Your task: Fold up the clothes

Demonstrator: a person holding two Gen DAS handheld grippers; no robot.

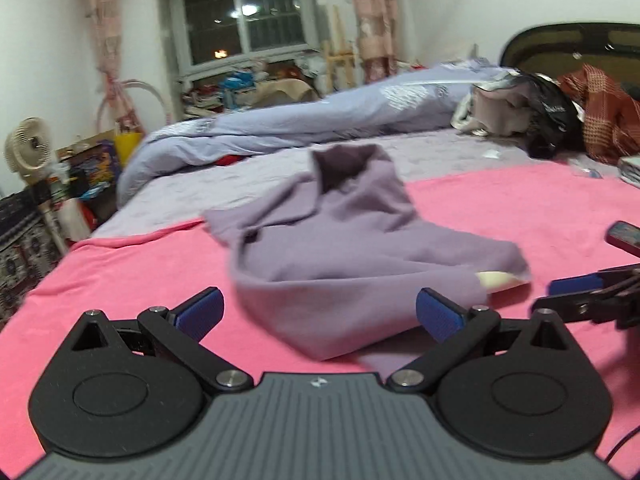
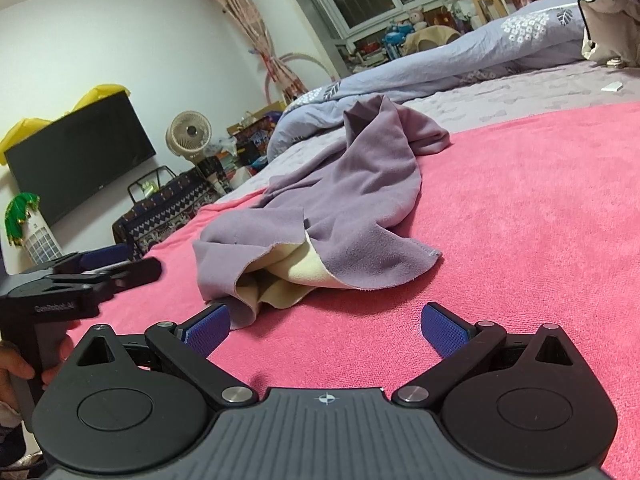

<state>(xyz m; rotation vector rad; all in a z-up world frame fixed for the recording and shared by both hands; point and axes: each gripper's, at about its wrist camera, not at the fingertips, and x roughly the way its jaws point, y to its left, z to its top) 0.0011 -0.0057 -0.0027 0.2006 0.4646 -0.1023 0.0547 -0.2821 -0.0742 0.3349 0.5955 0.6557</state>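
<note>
Purple garment [image 1: 352, 248] lying crumpled on pink blanket [image 1: 140, 276], bunched into a ridge with dark inside showing at its raised far end and cream lining [image 2: 288, 276] exposed at near hem. Left gripper [image 1: 320, 314] spread fully wide, blue pads [image 1: 436, 314] either side of garment's near fold, nothing clamped; whether pads brush the cloth, impossible to tell. Right gripper [image 2: 325, 330] likewise fully apart, empty, hovering over bare pink blanket just short of cream hem, left pad near the folded purple edge. Left gripper also seen from right wrist view at far left [image 2: 100, 268], held by a hand [image 2: 16, 364] on its grey handle; right gripper's tip visible at right edge of left wrist view. Beyond the blanket: lilac bedsheet [image 2: 520, 88], rumpled blue duvet [image 1: 320, 120], pile of clothes by headboard [image 1: 560, 120]. In background: window [image 1: 244, 20], fan [image 2: 188, 136], dark television [image 2: 80, 156].
</note>
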